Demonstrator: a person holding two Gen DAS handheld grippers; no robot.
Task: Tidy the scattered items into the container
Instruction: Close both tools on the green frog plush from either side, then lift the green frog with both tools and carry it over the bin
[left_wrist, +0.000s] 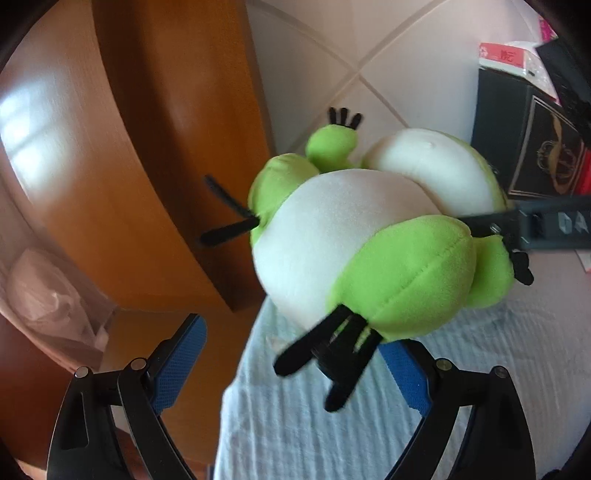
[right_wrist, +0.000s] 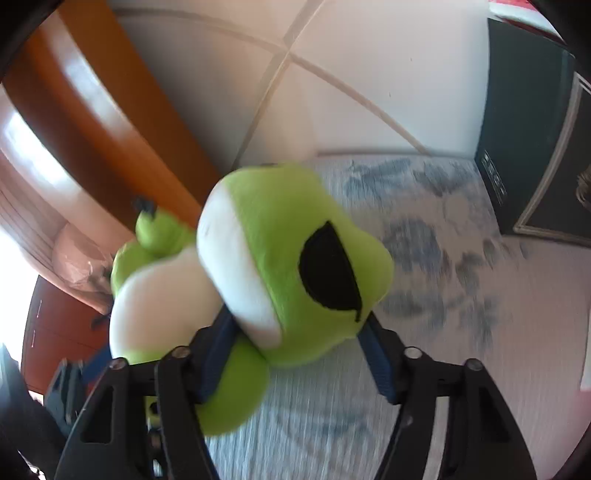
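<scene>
White cloth (left_wrist: 369, 435) over a tiled floor (right_wrist: 369, 92), with a plush frog (left_wrist: 354, 236) lying on the cloth.
Right gripper (right_wrist: 299, 354) is clamped on the frog's head, blue pads pressing both sides; left gripper (left_wrist: 295, 365) stands wide apart just below the frog's black-toed foot, gripping nothing. Beside the frog stands a dark box (left_wrist: 528, 155).

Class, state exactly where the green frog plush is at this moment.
The frog plush fills the centre of both wrist views, over the pale cloth, its head between the right gripper pads and its feet near the open left gripper.
</scene>
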